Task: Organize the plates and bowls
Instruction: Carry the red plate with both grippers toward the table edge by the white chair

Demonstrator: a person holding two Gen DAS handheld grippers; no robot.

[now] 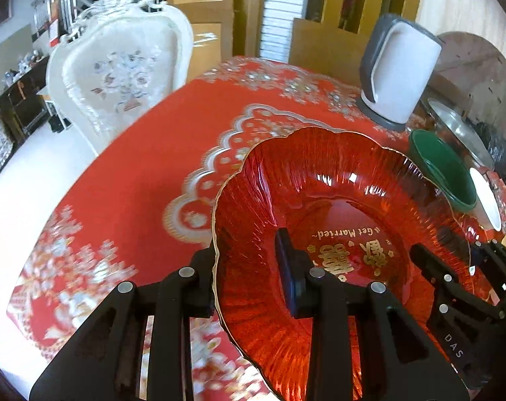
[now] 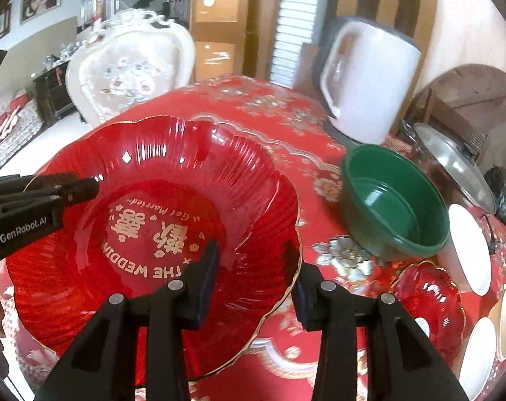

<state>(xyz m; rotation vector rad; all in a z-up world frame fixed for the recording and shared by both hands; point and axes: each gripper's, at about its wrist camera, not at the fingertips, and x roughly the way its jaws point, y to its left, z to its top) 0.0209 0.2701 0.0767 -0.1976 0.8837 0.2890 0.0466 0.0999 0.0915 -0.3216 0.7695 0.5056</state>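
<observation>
Tongs, left [image 1: 249, 267] and right [image 2: 256, 280], grip red plate [image 2: 152, 234]; green bowl [image 2: 393, 200], kettle [image 2: 366, 80] nearby.

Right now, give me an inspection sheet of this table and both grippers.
Surface: red patterned tablecloth.
Job's things: large red plate gripped at opposite rims; green bowl; small red plate; white dishes.
Clutter: white kettle; pot lid.
Grippers: left gripper and right gripper each straddle the plate's rim.
Cables: nothing seen.
Surroundings: white chair, staircase.
</observation>
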